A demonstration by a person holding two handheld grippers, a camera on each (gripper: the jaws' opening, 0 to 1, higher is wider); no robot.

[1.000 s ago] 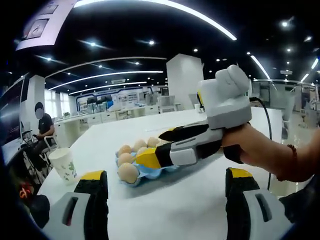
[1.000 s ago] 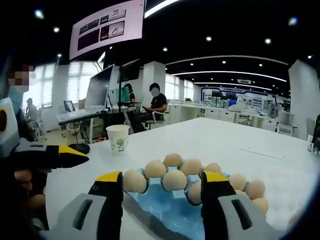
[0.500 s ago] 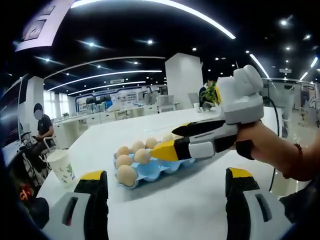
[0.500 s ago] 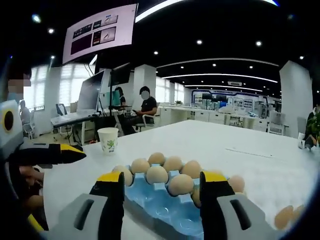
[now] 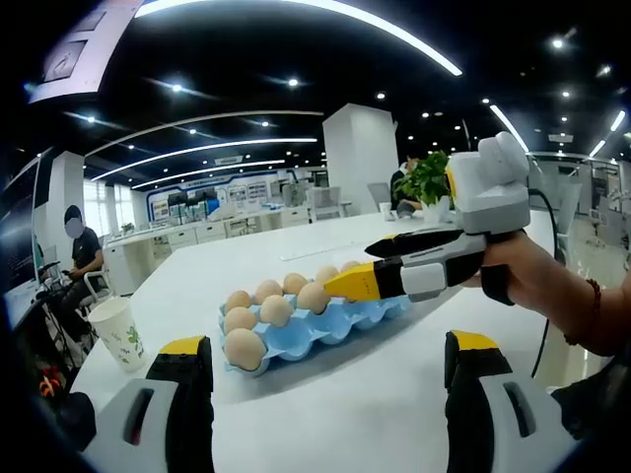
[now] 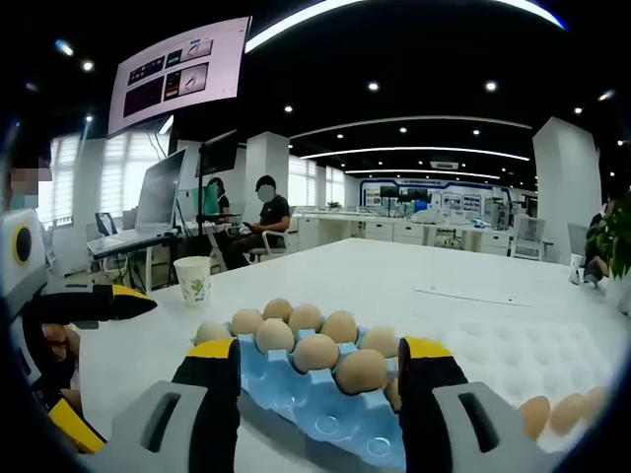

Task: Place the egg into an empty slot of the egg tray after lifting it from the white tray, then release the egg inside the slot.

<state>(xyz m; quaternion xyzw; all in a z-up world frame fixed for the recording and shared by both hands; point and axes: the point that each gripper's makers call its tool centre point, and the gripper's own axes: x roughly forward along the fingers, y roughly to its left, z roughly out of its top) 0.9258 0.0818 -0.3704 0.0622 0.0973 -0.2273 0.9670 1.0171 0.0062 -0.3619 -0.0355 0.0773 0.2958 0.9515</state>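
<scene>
1. Since a second ago my right gripper [image 5: 380, 281] has pulled back from low over the near end of the egg tray [image 5: 325, 330] and risen; it now hangs over the tray's far right side, and in its own view the eggs have slid lower and farther off.
2. Nearest in the left gripper view, my left gripper [image 5: 325, 394] has its jaws wide apart with nothing between them, over bare white table [image 5: 335, 414].
3. In the right gripper view my right gripper [image 6: 320, 394] is also spread wide and holds nothing; the blue tray's near empty slots lie between its jaws.
4. Brown eggs [image 6: 317, 352] fill the tray's far rows; the near slots are empty.
5. The right gripper view also shows a white tray [image 6: 513, 360] to the right of the blue one, with two eggs [image 6: 554, 414] at its near edge, well apart from my jaws.
6. My left gripper's yellow tip [image 6: 118, 301] enters that view from the left.
7. A paper cup [image 5: 123, 330] stands left of the egg tray.
8. Beyond the table is an open office with desks, seated people, a hanging screen [image 6: 177, 74], ceiling light strips and a potted plant [image 5: 429, 177].
</scene>
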